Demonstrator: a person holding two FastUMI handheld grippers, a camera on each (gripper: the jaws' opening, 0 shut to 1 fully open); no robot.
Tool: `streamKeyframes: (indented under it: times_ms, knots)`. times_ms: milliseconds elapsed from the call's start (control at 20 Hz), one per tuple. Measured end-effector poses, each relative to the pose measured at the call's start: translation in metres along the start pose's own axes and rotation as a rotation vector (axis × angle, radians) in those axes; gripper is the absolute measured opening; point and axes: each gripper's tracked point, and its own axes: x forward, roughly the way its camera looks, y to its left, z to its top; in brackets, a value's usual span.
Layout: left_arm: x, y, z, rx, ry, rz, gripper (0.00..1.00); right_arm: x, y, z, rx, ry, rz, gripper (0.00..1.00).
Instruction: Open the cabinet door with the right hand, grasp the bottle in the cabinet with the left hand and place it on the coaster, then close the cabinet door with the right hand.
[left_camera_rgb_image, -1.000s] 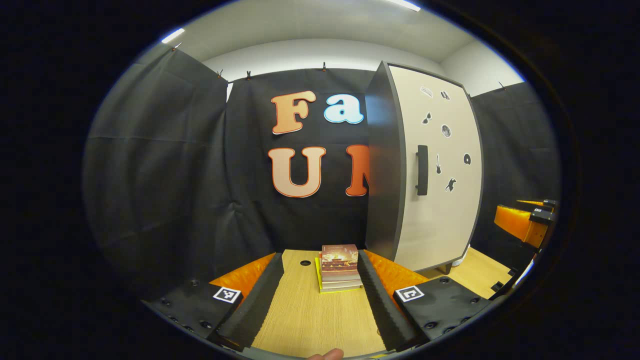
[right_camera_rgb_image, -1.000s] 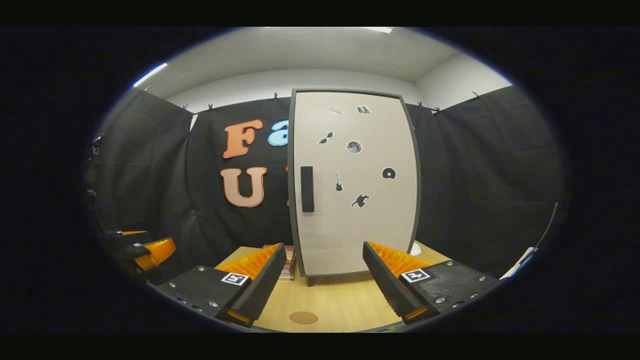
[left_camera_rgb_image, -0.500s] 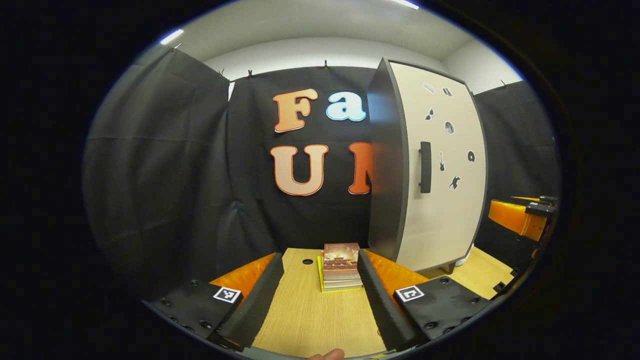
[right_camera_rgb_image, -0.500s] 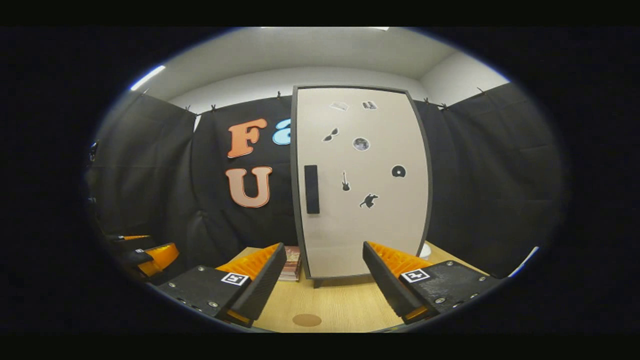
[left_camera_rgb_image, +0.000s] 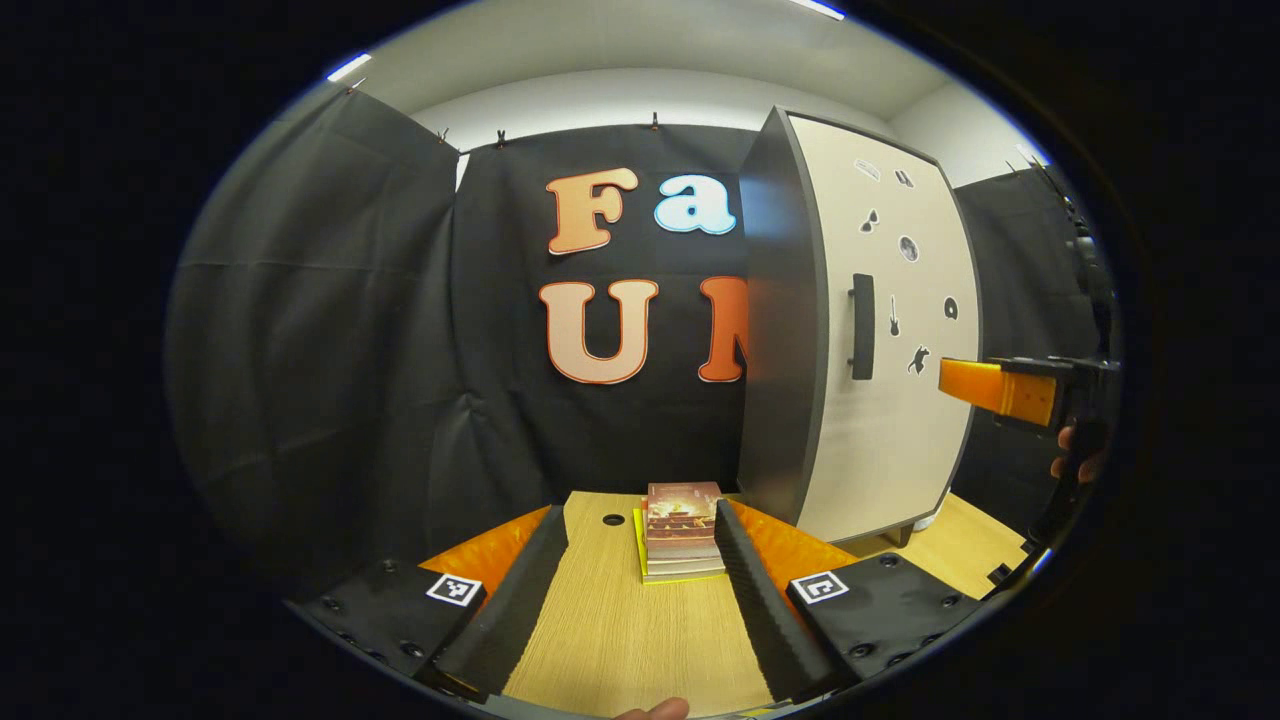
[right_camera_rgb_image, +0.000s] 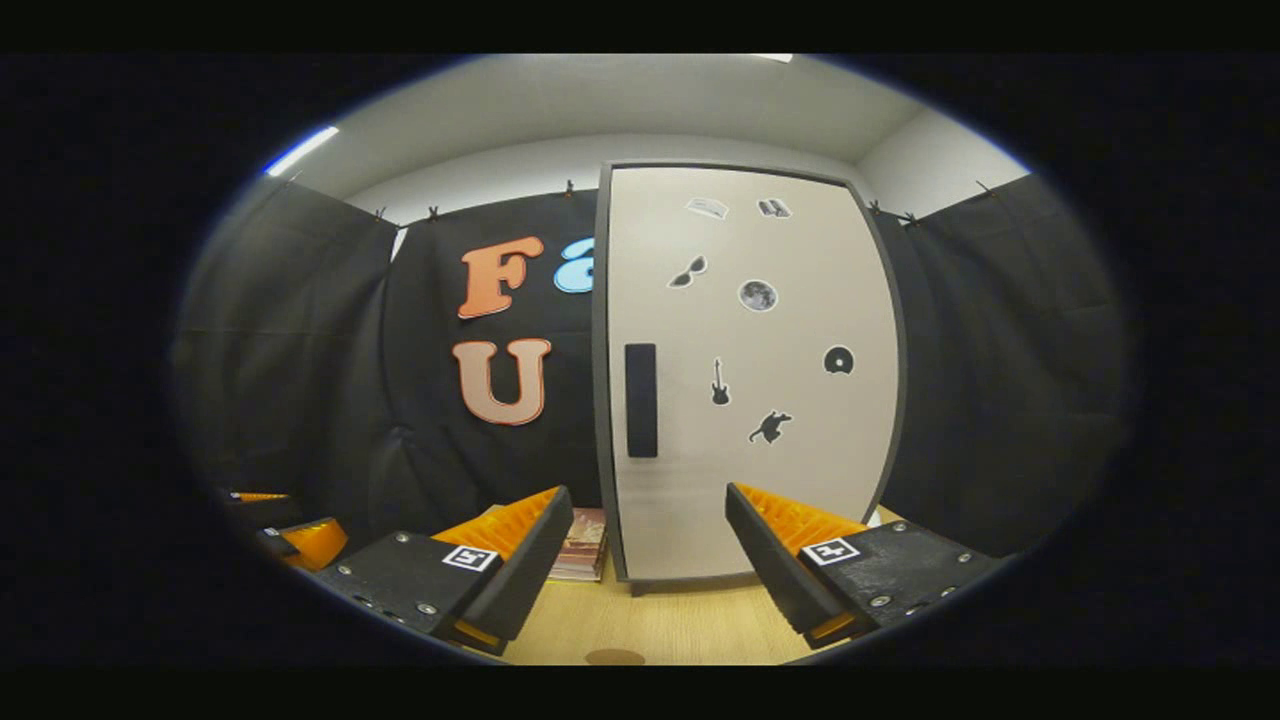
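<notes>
- The cabinet door (right_camera_rgb_image: 745, 370) is closed, so the step in hand is to open it; the bottle must be behind it, out of sight.
- The right hand-held gripper (right_camera_rgb_image: 648, 545) has its fingers wide apart and empty, facing the door, with the dark handle (right_camera_rgb_image: 640, 400) above it, near the door's left edge.
- For a good opening, I think it should rise to the handle, put one finger on each side of the bar, close firmly, and then pull in an arc around the hinge side.
- The left hand-held gripper (left_camera_rgb_image: 635, 590) is also spread open and empty, low over the desk (left_camera_rgb_image: 620, 640), pointing at a stack of books (left_camera_rgb_image: 682, 530).
- It is better to keep it away from the door's swing.
- The coaster (right_camera_rgb_image: 614, 656) lies on the desk in front of the cabinet.
</notes>
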Motion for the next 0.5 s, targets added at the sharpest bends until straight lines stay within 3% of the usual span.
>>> streamKeyframes:
  times_ms: [500]
  knots:
    - [0.055, 0.034, -0.009, -0.026, 0.034, 0.033, 0.96, 0.112, 0.011, 0.028, 0.000, -0.020, -0.005, 0.95]
